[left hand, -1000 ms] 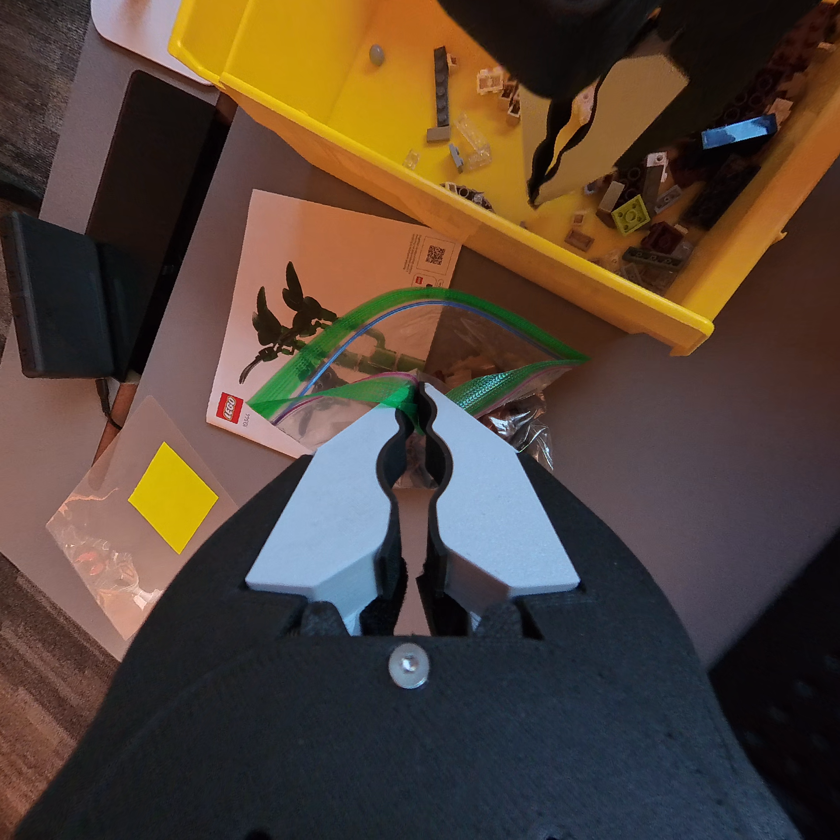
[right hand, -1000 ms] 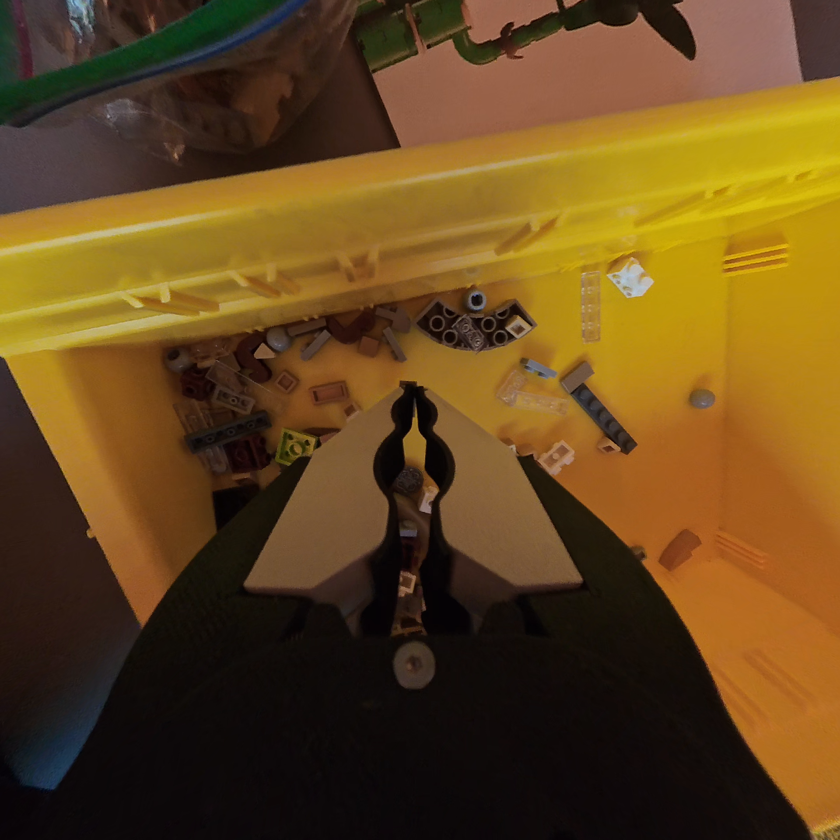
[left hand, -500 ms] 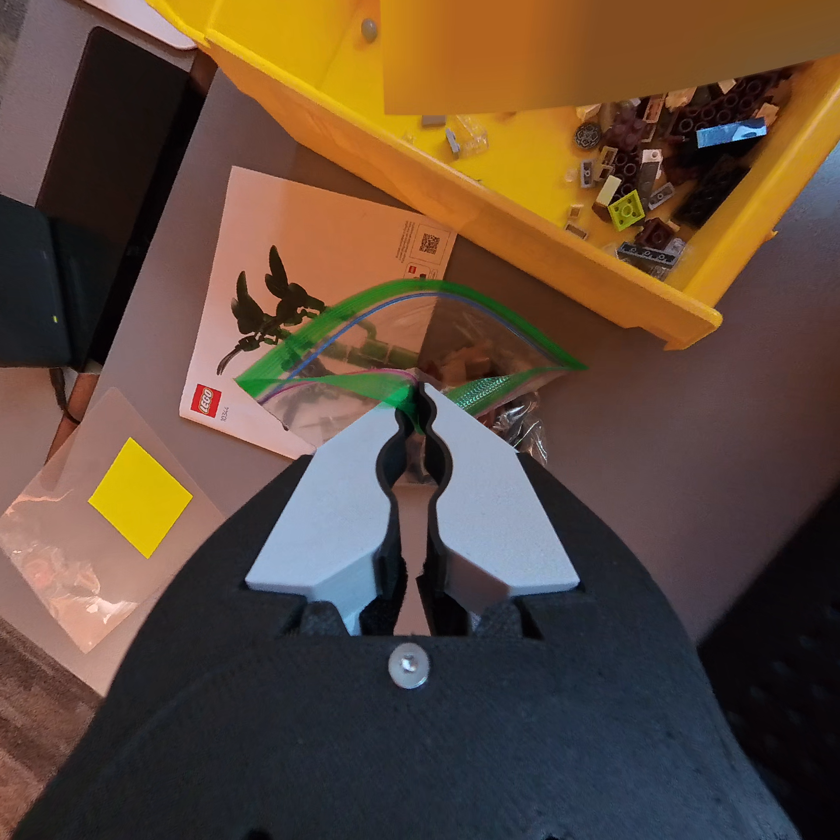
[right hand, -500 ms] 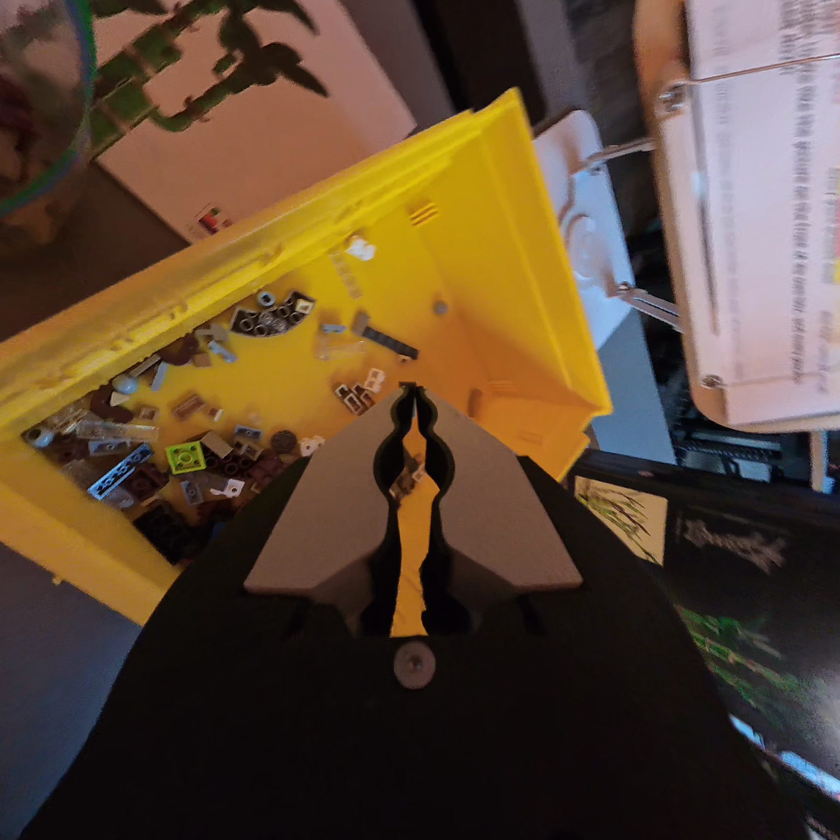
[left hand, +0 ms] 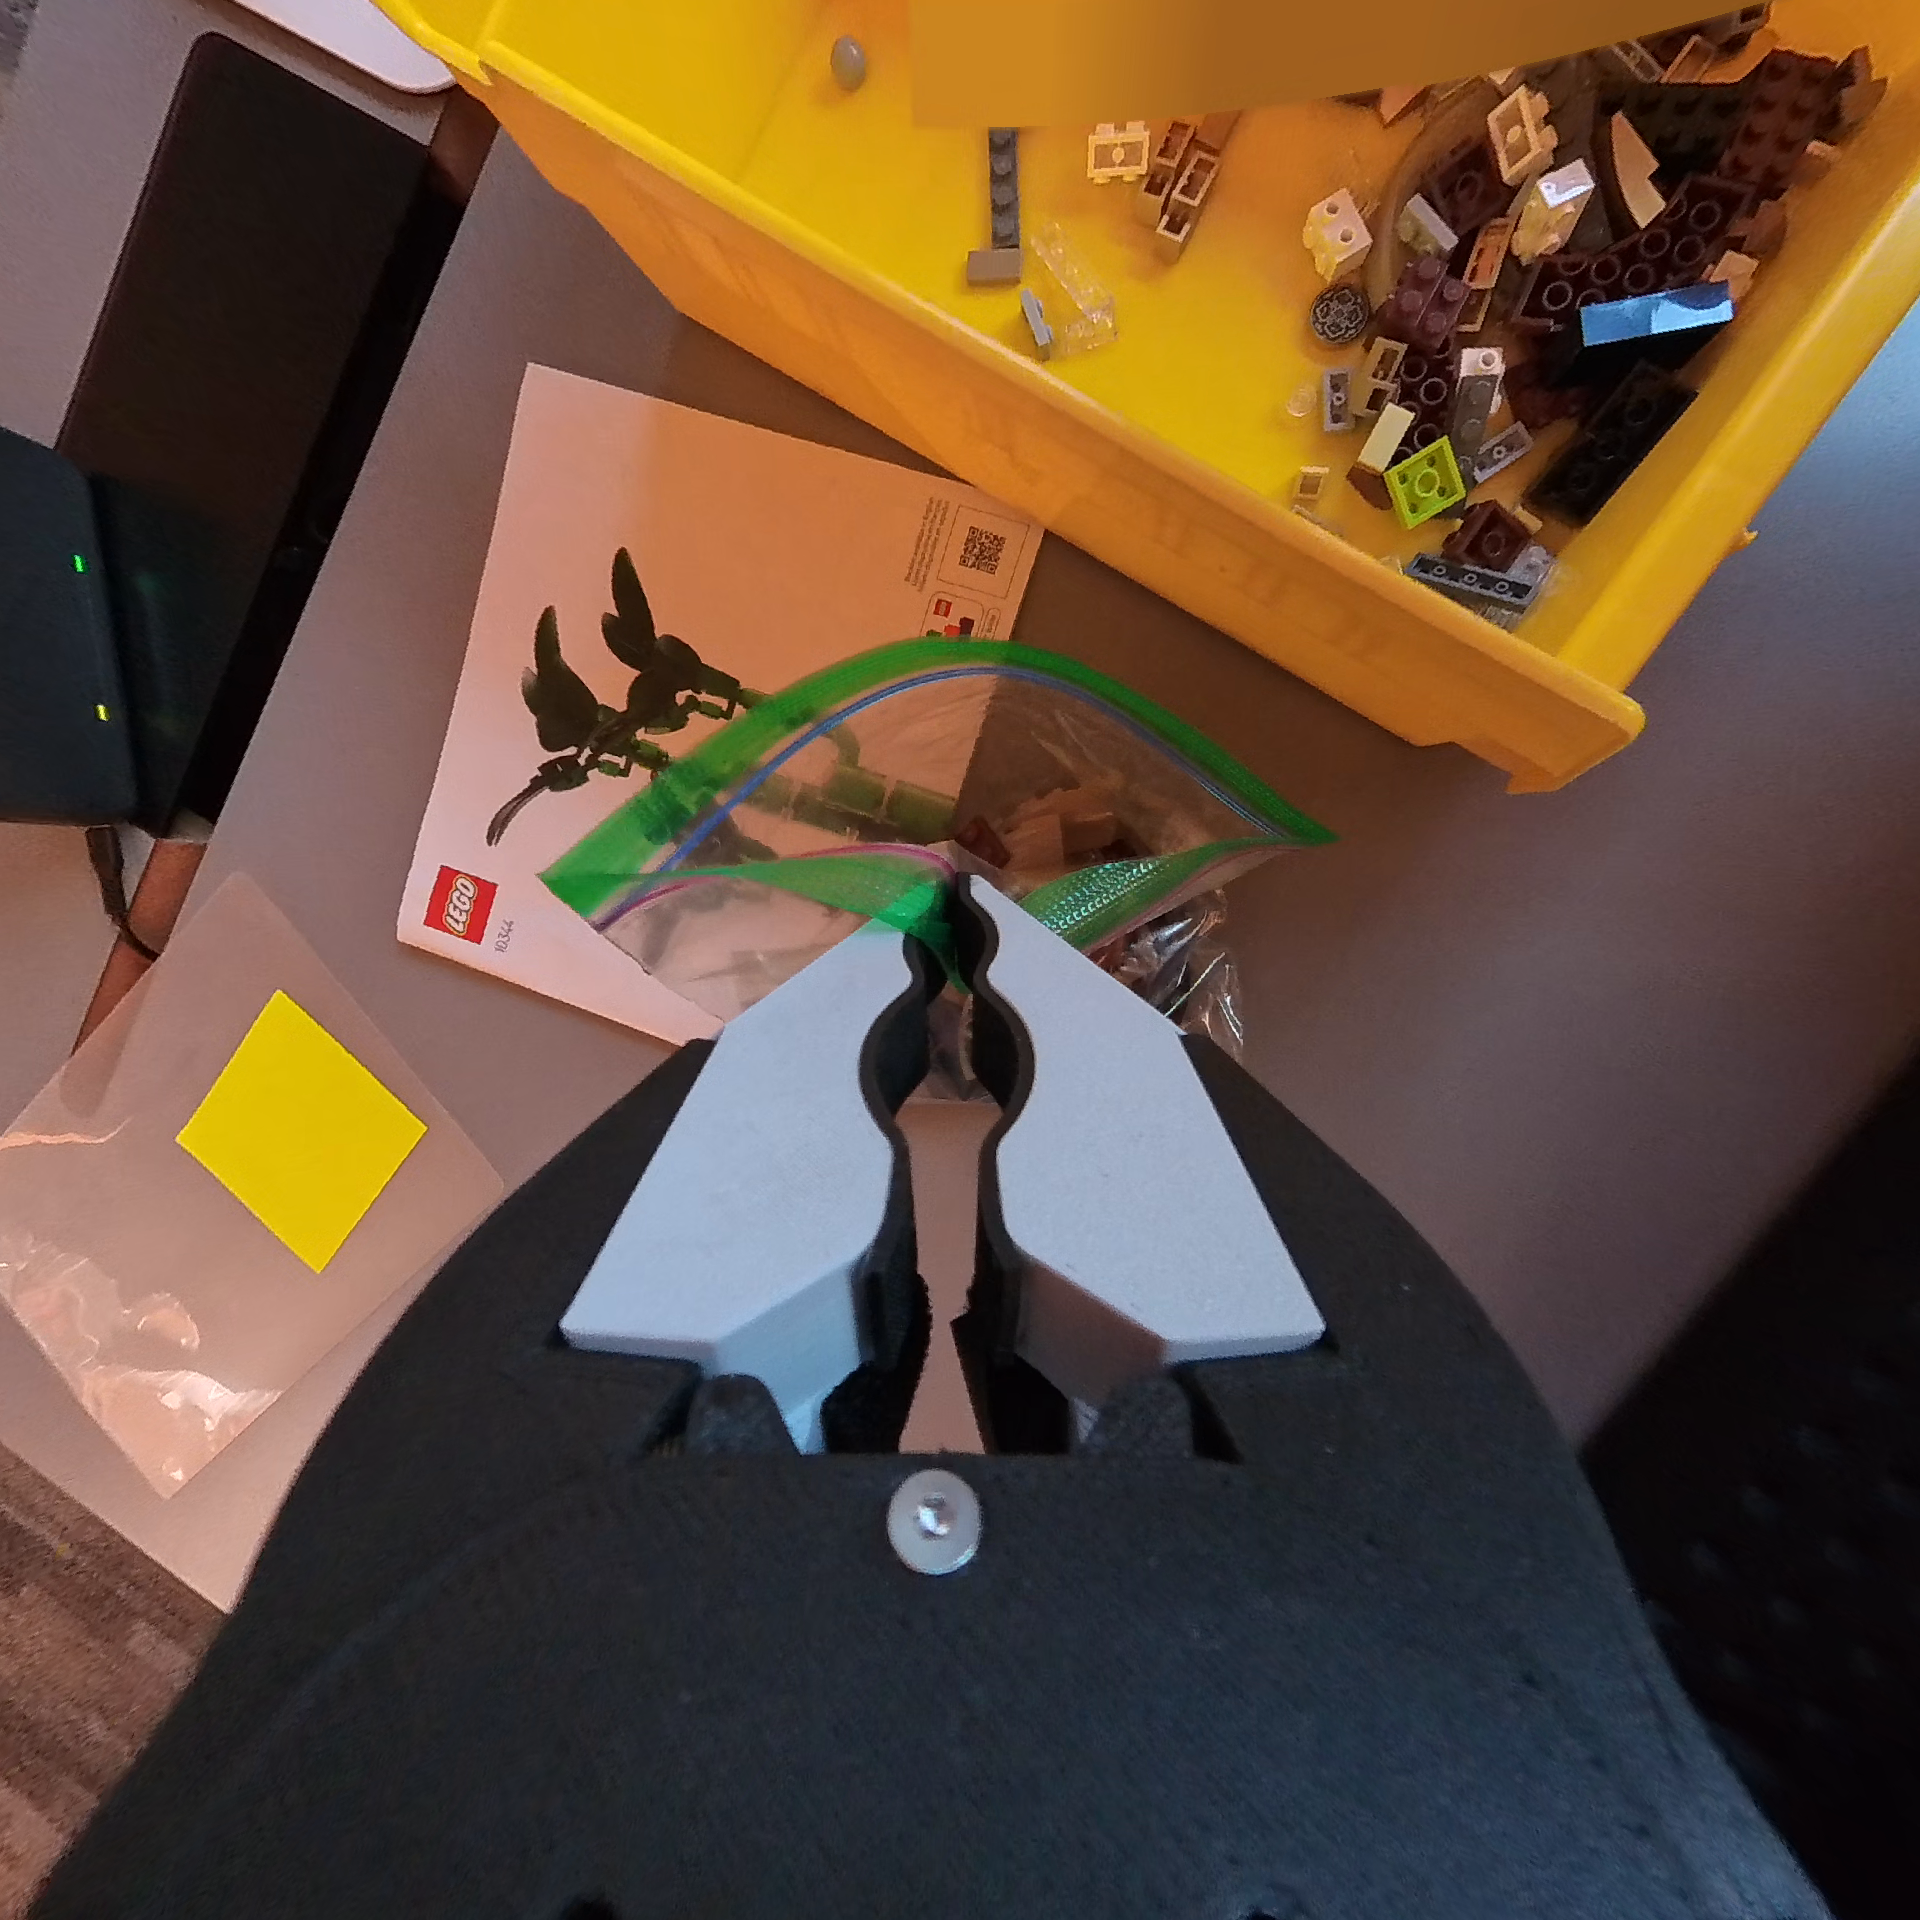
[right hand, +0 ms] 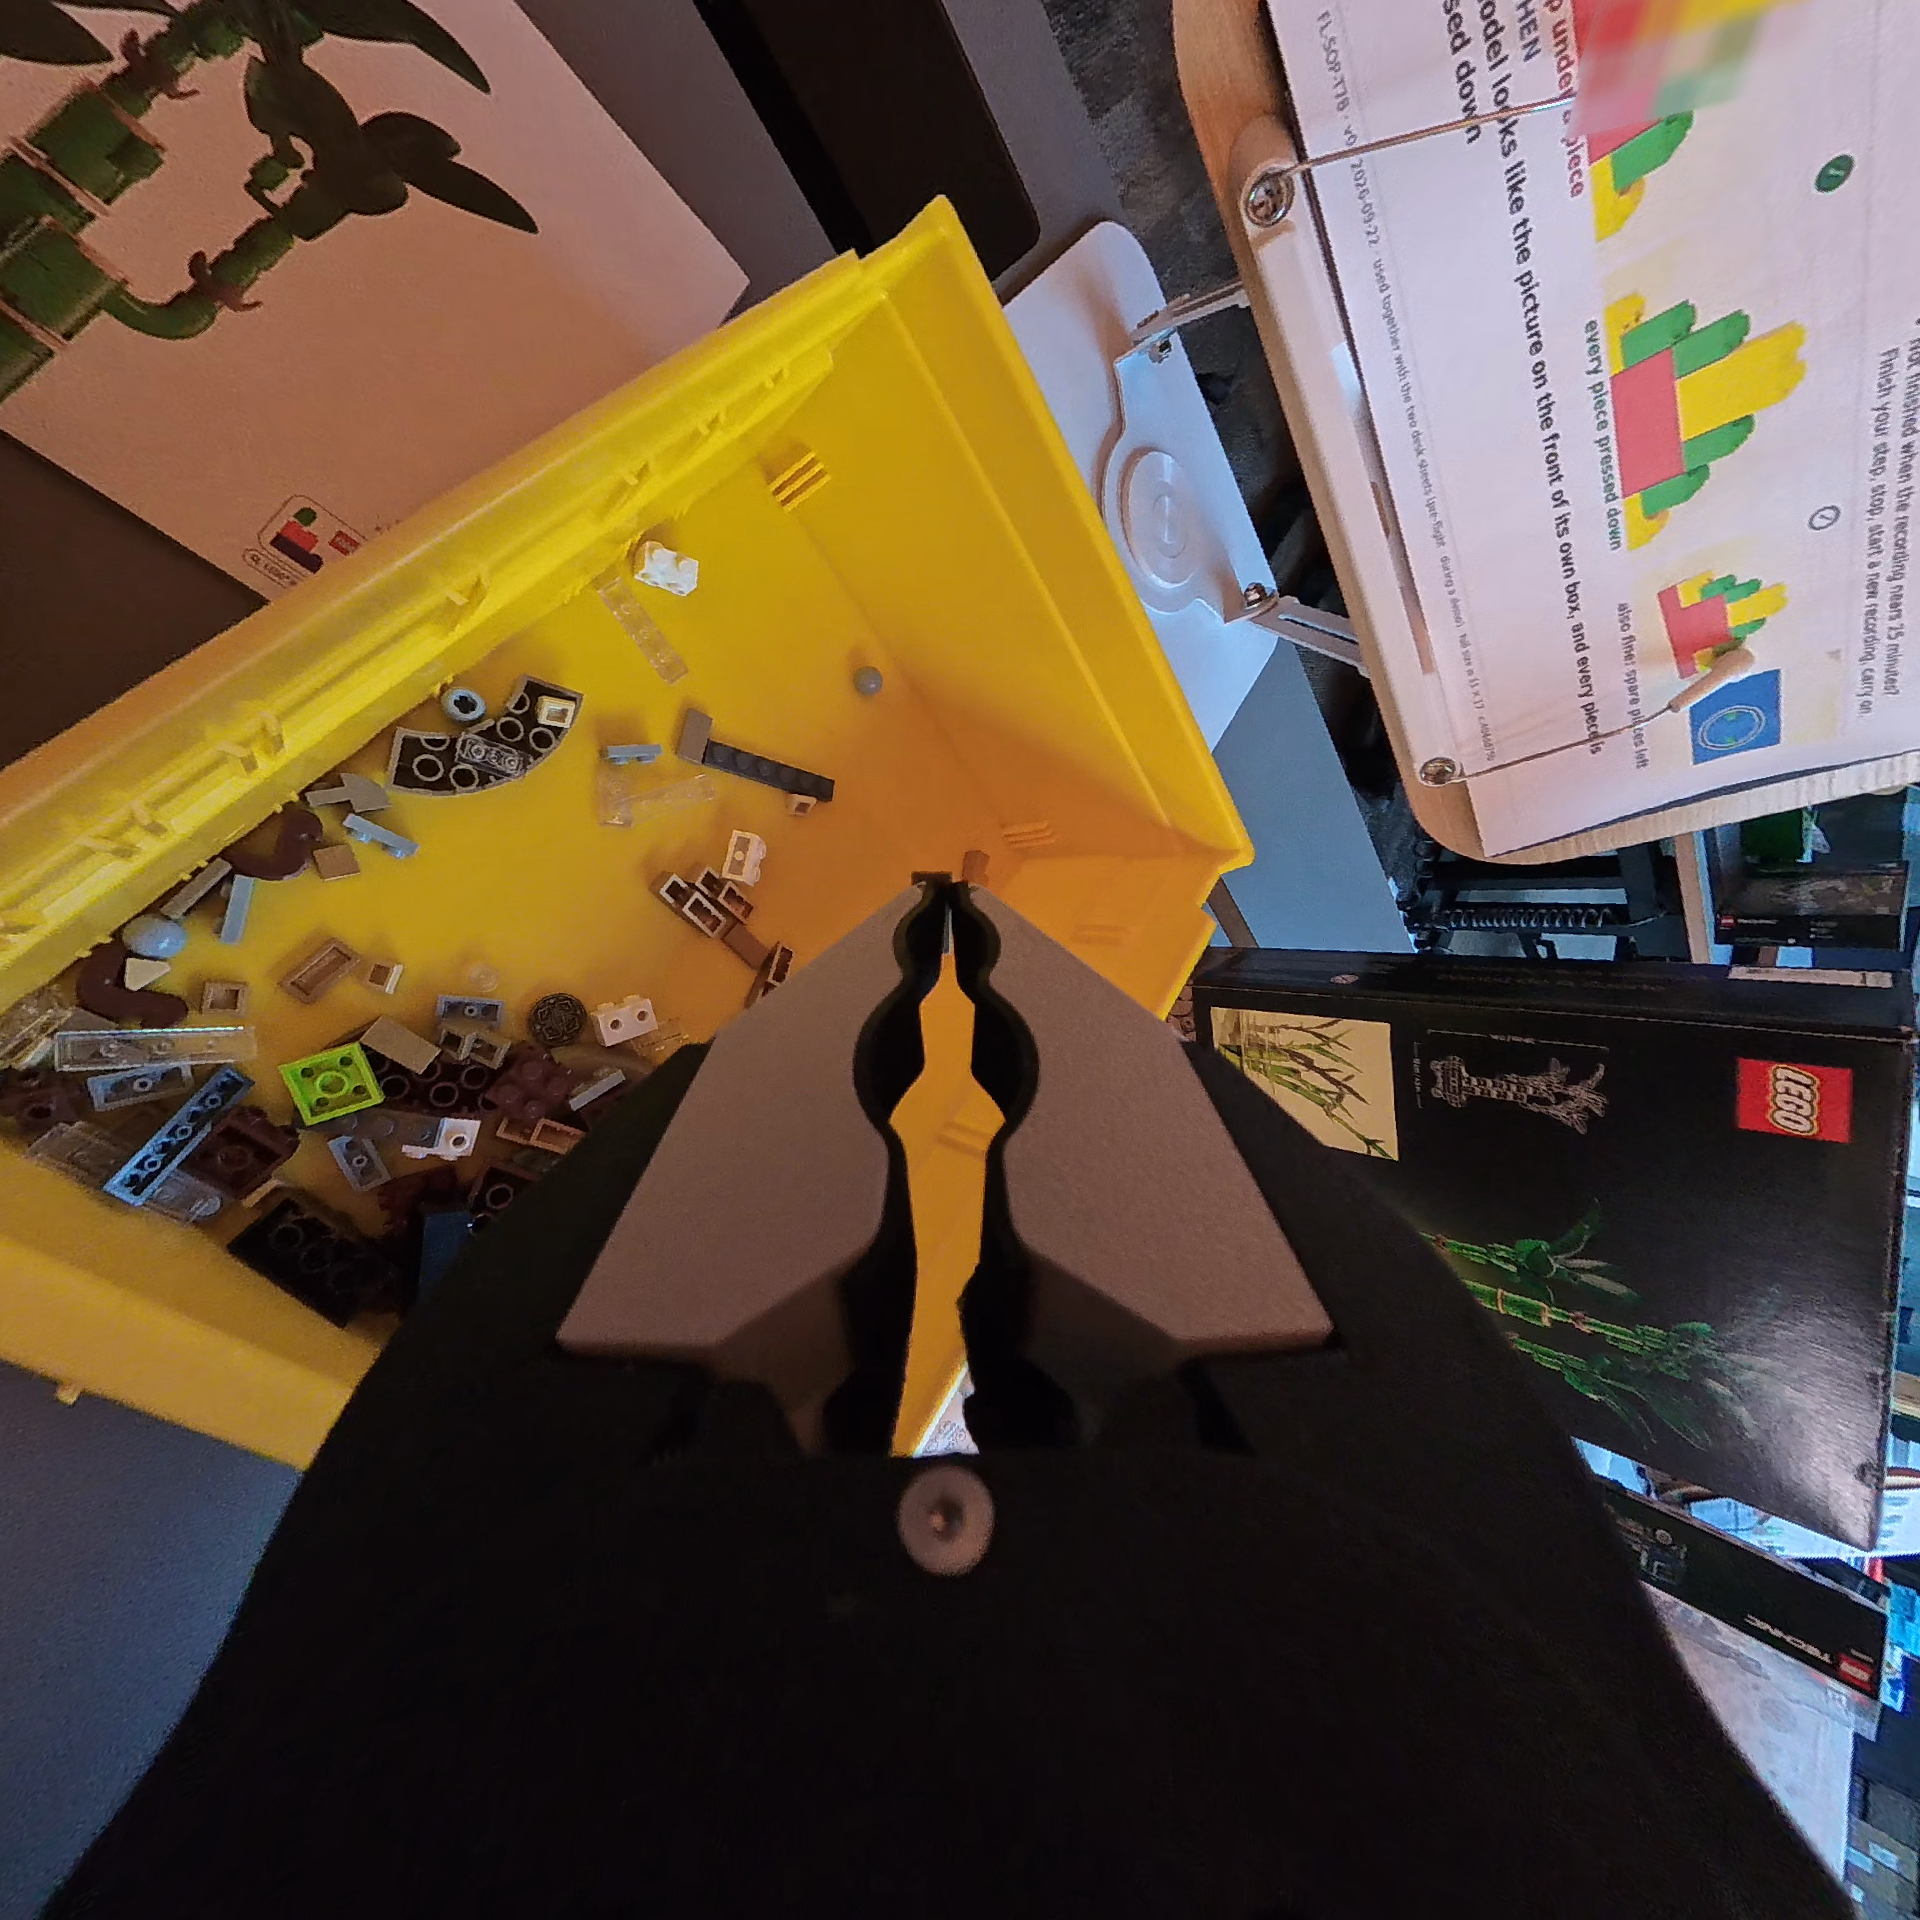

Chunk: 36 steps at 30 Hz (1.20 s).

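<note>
L gripper (left hand: 958,902) had its fingers pressed together on the green zip edge of a clear zip bag (left hand: 914,769), holding the mouth agape; small bricks sat inside the bag. Bag lay partly over an instruction booklet (left hand: 727,582) on the gray table (left hand: 1455,1039), just near a yellow bin (left hand: 1143,457). Left of the booklet: a clear sleeve w/ a yellow square (left hand: 301,1130), plus a black device (left hand: 62,644) w/ small lit dots. R gripper (right hand: 948,896) hung over the bin's emptier end (right hand: 935,436), tips nearly closed, pinching a tiny pale piece (right hand: 947,928), too small to ID. Loose bricks (right hand: 343,1039) were heaped toward the bin's other end, incl. a lime-green square plate (right hand: 332,1084). Beside the bin, R side: a black set box (right hand: 1621,1226) and a clipboard stand w/ a printed sheet (right hand: 1621,416).
</note>
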Tool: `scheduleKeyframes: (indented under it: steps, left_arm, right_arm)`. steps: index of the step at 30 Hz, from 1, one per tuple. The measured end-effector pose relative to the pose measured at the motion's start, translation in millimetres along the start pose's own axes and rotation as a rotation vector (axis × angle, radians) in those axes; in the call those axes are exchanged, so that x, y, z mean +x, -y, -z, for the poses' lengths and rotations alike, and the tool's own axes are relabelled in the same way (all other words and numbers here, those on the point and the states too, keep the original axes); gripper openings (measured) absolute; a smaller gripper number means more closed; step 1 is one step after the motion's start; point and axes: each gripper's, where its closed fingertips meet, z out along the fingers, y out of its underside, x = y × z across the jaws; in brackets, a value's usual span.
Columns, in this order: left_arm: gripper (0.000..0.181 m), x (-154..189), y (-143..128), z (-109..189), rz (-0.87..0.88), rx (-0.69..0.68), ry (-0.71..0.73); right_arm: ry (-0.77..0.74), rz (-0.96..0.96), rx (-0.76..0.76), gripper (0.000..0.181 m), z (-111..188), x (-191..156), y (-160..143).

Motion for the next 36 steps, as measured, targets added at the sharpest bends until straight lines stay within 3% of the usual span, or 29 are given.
scheduleKeyframes:
  steps: [4, 9, 17, 21, 25, 28, 30, 33, 36]
  left_arm:
    - [0.0, 4, -1, 2, 0.013, 0.002, -0.035]
    - [0.0, 36, 6, 18, 0.022, 0.054, -0.227]
    - [0.0, 49, 3, 26, 0.054, 0.048, -0.351]
    - [0.0, 52, 3, 24, 0.091, 0.042, -0.418]
    - [0.0, 52, 1, 26, 0.12, 0.042, -0.459]
    - [0.0, 49, -1, 28, 0.124, 0.039, -0.454]
    - [0.0, 47, -3, 30, 0.131, 0.037, -0.454]
    - [0.0, 43, -5, 32, 0.141, 0.034, -0.451]
    - [0.0, 38, -8, 33, 0.149, 0.028, -0.433]
  right_arm:
    - [0.075, 0.004, 0.033, 0.001, 0, -10, 4]
    - [0.468, -0.193, 0.282, 0.0, 35, -33, 30]
    - [0.826, -0.342, 0.487, 0.0, 80, -39, 45]
    - [0.997, -0.257, 0.572, 0.0, 105, -81, 72]
    - [0.985, -0.134, 0.492, 0.001, 85, -134, 86]
    - [0.919, -0.08, 0.426, 0.015, 64, -144, 83]
    - [0.887, -0.079, 0.475, 0.014, 69, -129, 84]
    - [0.753, -0.156, 0.575, 0.013, 71, -78, 82]
    - [0.504, -0.191, 0.477, 0.016, 25, -29, 47]
